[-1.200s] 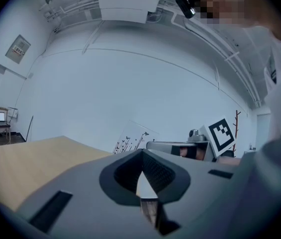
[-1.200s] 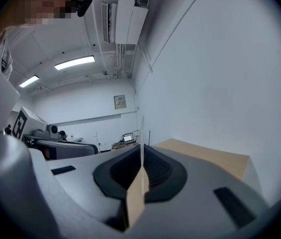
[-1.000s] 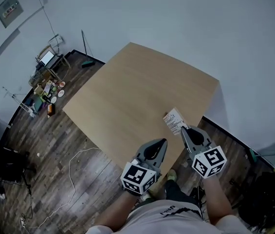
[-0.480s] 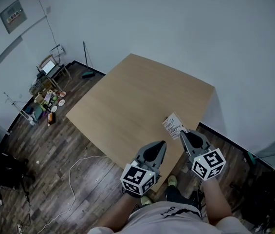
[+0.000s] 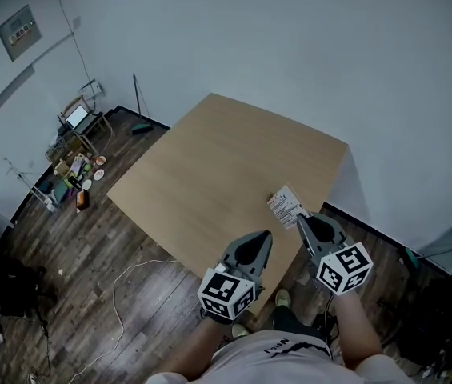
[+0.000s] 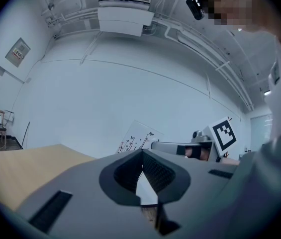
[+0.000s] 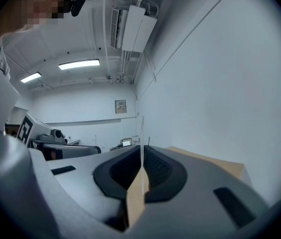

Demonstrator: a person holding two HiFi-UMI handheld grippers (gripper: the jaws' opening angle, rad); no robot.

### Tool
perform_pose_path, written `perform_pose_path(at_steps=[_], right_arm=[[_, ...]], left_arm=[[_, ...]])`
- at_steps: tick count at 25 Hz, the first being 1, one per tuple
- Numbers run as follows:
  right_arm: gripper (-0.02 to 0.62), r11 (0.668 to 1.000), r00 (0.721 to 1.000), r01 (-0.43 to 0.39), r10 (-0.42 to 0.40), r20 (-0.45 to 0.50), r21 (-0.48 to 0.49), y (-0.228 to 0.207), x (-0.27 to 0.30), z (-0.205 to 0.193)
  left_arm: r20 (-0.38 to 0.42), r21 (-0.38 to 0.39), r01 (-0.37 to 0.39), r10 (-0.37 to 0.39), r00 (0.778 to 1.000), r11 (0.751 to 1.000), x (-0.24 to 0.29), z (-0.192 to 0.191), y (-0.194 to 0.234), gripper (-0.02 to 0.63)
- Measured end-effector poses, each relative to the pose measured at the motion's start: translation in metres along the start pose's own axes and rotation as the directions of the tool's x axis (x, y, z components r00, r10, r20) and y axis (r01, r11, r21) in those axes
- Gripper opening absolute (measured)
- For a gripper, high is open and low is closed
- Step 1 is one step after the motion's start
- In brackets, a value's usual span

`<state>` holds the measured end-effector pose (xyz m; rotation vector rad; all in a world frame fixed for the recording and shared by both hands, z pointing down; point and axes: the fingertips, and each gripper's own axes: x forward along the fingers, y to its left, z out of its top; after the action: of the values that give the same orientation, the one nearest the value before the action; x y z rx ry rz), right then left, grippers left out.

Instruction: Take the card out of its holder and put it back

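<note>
Head view, person at the near edge of a bare wooden desk, one hand-held gripper in each hand; right hand-held gripper clamped on the lower edge of a white printed card, which is held clear of the desk top above its near right part; right gripper view: jaws closed on the card, seen edge-on as a thin upright line between the pads, desk beyond; left hand-held gripper just beside the right one, over the desk's near edge, jaws together with nothing between them; left gripper view: tips meeting, card tilted in the background; whether a holder encloses the card cannot be told; plank floor with a white cable at left.
</note>
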<state>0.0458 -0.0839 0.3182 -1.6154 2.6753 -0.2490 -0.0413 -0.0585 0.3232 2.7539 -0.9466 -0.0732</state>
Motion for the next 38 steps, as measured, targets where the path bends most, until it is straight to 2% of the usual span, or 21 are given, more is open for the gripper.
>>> perform_pose_path(at_steps=[11,18,23,29,38], right_arm=[[0.026,1.000,1.000,0.010,-0.010,-0.013,0.005,-0.028,0.006,-0.013],[0.026,1.000,0.999,-0.003,0.004,-0.041,0.020,-0.077,0.035,-0.038],[0.026,0.999,0.996,-0.032,0.034,-0.078,0.031,-0.124,0.064,-0.055],[0.026,0.995,0.990,-0.071,0.079,-0.119,0.070,-0.173,0.104,-0.102],[0.026,0.987,0.972,-0.135,0.148,-0.184,0.083,-0.192,0.156,-0.167]], left_arm=[[-0.041,-0.017,-0.017,0.016,0.999,1.000,0.019,-0.021,0.008,0.012],[-0.071,-0.039,-0.054,0.051,0.996,0.998,0.063,-0.042,0.031,0.014],[-0.093,-0.052,-0.110,0.104,0.990,0.993,0.105,-0.055,0.052,0.012],[-0.107,-0.054,-0.159,0.152,0.983,0.986,0.143,-0.086,0.088,0.012],[-0.155,-0.080,-0.226,0.212,0.965,0.971,0.170,-0.122,0.140,0.014]])
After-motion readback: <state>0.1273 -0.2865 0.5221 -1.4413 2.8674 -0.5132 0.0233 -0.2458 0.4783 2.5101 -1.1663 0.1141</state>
